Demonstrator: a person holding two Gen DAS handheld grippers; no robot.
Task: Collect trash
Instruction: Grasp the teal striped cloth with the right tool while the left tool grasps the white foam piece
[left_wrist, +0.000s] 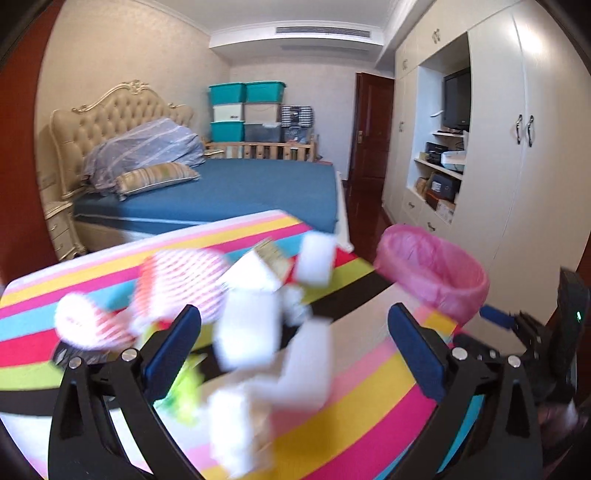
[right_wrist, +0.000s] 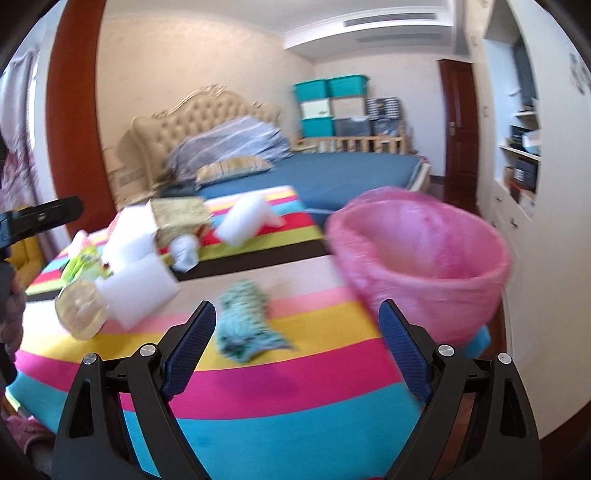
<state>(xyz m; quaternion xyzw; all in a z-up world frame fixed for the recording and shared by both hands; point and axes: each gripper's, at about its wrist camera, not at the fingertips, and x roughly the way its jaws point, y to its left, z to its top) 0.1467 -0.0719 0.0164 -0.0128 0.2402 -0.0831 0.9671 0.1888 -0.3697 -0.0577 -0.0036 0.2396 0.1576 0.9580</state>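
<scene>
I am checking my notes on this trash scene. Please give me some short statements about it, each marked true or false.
1. The right tool is open and holds nothing. True.
2. The bin has a blue liner. False: the liner is pink.
3. A teal crumpled wrapper lies on the striped tablecloth ahead of the right tool. True.
4. The left tool is shut on a white foam block. False: its jaws are wide apart, gripping nothing.
5. The bin stands on the bed. False: it is at the table's edge.
</scene>
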